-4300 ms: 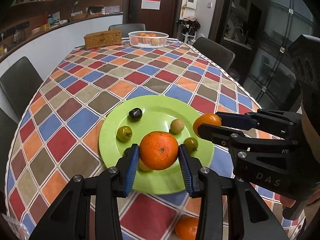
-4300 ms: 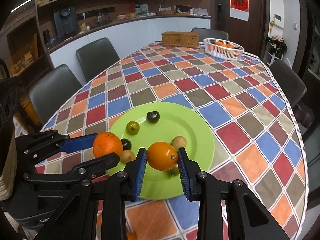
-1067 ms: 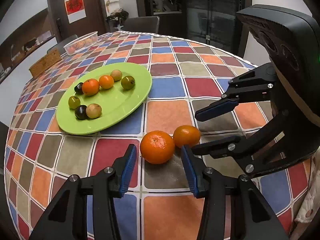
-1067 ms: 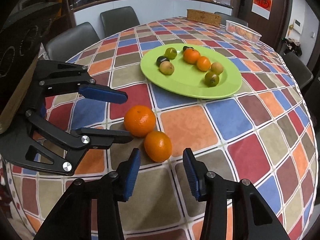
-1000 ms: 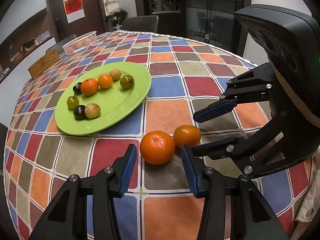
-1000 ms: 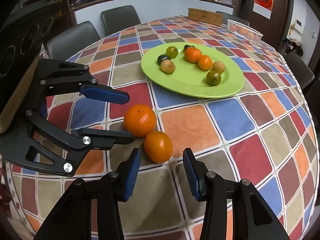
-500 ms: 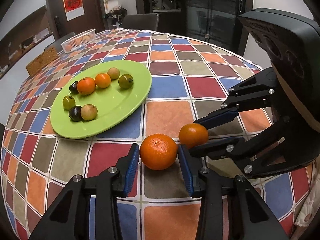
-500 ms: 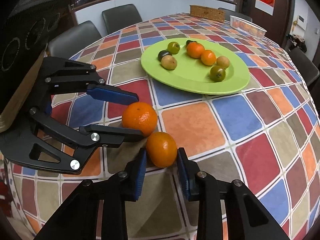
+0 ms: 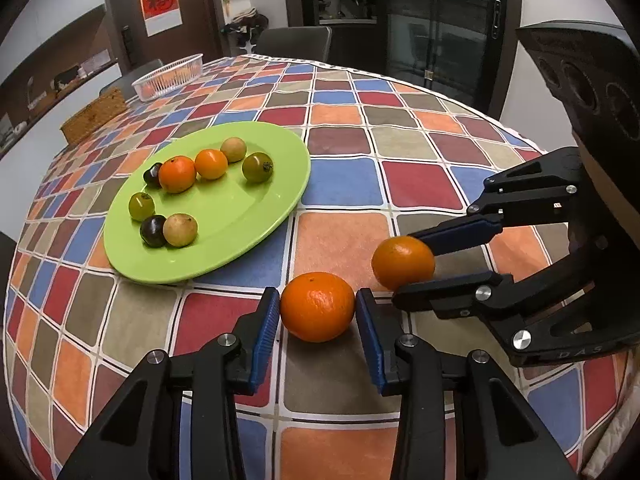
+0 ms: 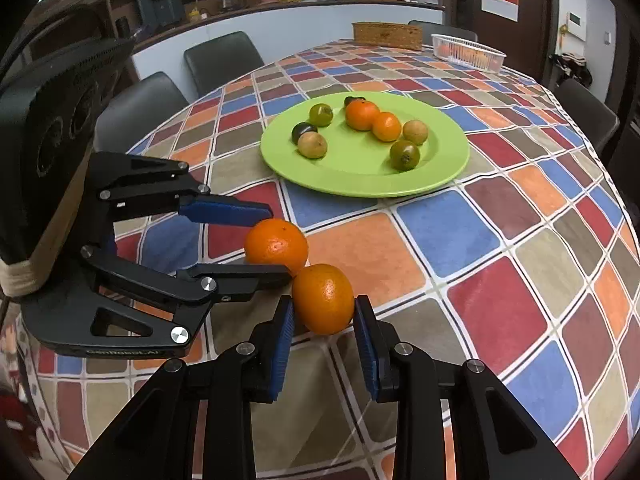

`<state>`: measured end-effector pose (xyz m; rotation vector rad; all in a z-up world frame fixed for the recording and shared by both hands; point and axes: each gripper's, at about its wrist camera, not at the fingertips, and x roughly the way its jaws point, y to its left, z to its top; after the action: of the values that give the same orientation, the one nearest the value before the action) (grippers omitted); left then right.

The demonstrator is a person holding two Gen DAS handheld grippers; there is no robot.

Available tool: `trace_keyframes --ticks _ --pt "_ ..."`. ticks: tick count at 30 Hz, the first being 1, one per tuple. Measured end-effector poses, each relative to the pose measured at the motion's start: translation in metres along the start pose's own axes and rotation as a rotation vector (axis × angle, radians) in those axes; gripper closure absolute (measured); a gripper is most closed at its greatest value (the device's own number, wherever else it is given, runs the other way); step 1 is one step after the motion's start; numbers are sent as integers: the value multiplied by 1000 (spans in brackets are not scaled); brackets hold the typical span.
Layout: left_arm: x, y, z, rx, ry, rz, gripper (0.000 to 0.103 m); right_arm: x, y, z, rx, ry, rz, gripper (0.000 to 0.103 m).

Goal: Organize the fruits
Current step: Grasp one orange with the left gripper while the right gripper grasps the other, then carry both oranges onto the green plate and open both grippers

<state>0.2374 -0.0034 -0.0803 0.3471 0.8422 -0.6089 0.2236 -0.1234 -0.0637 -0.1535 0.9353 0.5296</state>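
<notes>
My left gripper [image 9: 317,314] is shut on a large orange [image 9: 317,306] that rests low over the checkered tablecloth. My right gripper [image 10: 323,318] is shut on a smaller orange [image 10: 323,298]. In the left wrist view the right gripper [image 9: 416,266] holds that smaller orange [image 9: 402,262] just right of mine. In the right wrist view the left gripper [image 10: 262,244] holds the large orange [image 10: 276,245], which touches the smaller one. A green plate [image 9: 248,216] with several small fruits lies beyond, also in the right wrist view [image 10: 360,178].
A white basket [image 9: 168,77] with oranges and a wicker box [image 9: 94,119] stand at the table's far end; they show in the right wrist view as the basket [image 10: 468,52] and box [image 10: 387,35]. Dark chairs [image 10: 222,60] ring the table.
Both grippers have closed on the two oranges that lay on the tablecloth between open jaws a second ago. About four seconds ago each gripper held another orange over the plate.
</notes>
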Motion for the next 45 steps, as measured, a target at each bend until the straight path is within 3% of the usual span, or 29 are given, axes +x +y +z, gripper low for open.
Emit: trace_keyframes --ticks 7,28,45 --pt "-17 -3 4 -78 -27 41 65 -14 -7 3 34 -45 -7 72" --pt "-80 -10 26 -188 -170 173 65 -65 -9 25 57 -213 -23 72" --pt "-84 28 50 -263 -214 227 65 -62 -9 71 31 -267 -41 72"
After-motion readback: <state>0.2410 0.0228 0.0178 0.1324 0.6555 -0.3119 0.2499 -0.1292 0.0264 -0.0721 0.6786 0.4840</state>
